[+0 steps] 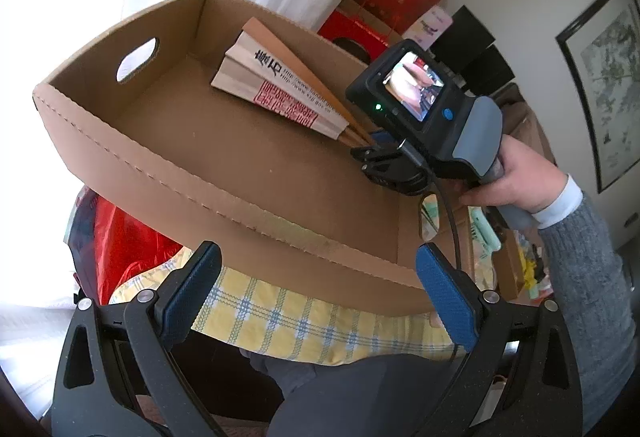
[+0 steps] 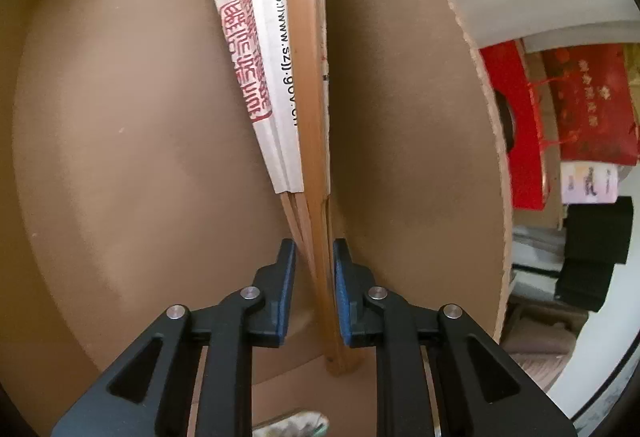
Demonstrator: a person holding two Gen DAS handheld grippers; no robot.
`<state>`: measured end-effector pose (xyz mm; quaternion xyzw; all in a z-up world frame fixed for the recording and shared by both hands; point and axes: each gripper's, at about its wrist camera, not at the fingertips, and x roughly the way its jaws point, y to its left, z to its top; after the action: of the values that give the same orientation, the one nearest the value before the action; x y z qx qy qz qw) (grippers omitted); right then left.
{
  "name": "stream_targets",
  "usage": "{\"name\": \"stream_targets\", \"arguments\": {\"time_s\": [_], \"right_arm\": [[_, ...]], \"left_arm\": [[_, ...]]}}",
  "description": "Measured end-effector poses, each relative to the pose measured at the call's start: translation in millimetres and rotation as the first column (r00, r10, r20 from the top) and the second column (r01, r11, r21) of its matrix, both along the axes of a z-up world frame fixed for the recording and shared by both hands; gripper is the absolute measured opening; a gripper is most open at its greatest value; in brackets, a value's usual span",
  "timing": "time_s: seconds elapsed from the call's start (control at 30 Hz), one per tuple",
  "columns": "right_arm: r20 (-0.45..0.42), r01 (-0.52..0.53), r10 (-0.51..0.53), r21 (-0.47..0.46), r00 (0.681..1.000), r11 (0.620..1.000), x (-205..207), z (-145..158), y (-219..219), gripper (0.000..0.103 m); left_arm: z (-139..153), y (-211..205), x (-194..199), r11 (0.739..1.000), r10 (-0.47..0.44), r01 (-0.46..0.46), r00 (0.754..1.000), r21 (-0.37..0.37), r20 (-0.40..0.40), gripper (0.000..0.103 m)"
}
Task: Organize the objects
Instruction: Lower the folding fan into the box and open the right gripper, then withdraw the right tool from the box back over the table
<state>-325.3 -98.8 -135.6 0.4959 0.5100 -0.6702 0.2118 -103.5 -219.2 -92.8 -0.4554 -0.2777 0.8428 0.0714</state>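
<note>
Now your right gripper point(image 2: 314, 257) clamps the folding fan point(image 2: 280, 77) by its wooden ribs inside the cardboard box point(image 1: 132, 141); your left gripper point(image 1: 316, 293) hangs apart outside. Release unevenly and the half-spread paper leaves could crumple against the box floor.

Cardboard box point(image 1: 208, 173) rests on yellow checked cloth point(image 1: 280, 317). Folded fan point(image 1: 280, 85) lies flat on box floor, near far wall. Red bag point(image 1: 124, 249) beside cloth, under box's left end.
</note>
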Motion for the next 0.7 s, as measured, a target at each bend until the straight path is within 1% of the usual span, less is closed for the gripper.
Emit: {"name": "stream_targets", "arguments": {"time_s": [0.07,0.17,0.23,0.33,0.43,0.5,0.6,0.67,0.7], "right_arm": [[-0.034,0.001,-0.001,-0.008,0.999,1.0,-1,-2,4,0.018],[-0.088,-0.004,0.003,-0.013,0.996,1.0,0,-4,9,0.023],[-0.097,0.004,-0.007,-0.033,0.995,0.999,-1,6,11,0.024],[-0.12,-0.002,-0.004,-0.049,0.993,0.999,0,5,9,0.027],[-0.088,0.009,-0.019,-0.116,0.996,0.993,10,21,10,0.027],[-0.06,0.035,-0.046,-0.172,0.997,0.985,18,31,14,0.029],[-0.004,0.108,-0.114,-0.279,0.993,0.954,30,50,28,0.032],[0.023,0.145,-0.146,-0.327,0.989,0.934,36,59,37,0.033],[0.03,0.165,-0.165,-0.347,0.986,0.923,39,64,43,0.036]], "left_arm": [[-2,1,-1,1.0,-0.003,0.003,1.0,0.0,0.005,0.098],[-3,3,-1,1.0,-0.008,0.008,1.0,-0.001,0.012,0.098],[-3,4,-1,1.0,-0.01,0.01,1.0,-0.001,0.012,0.098],[-1,6,-1,1.0,-0.016,0.016,1.0,-0.006,0.009,0.098],[4,10,-1,1.0,-0.022,0.022,1.0,-0.015,0.004,0.098],[8,14,0,0.999,-0.028,0.028,1.0,-0.022,0.0,0.098],[14,20,0,0.999,-0.033,0.033,0.999,-0.036,-0.004,0.098],[18,24,1,0.998,-0.038,0.038,0.999,-0.043,-0.008,0.098],[21,28,2,0.998,-0.044,0.043,0.999,-0.048,-0.012,0.098]]}}
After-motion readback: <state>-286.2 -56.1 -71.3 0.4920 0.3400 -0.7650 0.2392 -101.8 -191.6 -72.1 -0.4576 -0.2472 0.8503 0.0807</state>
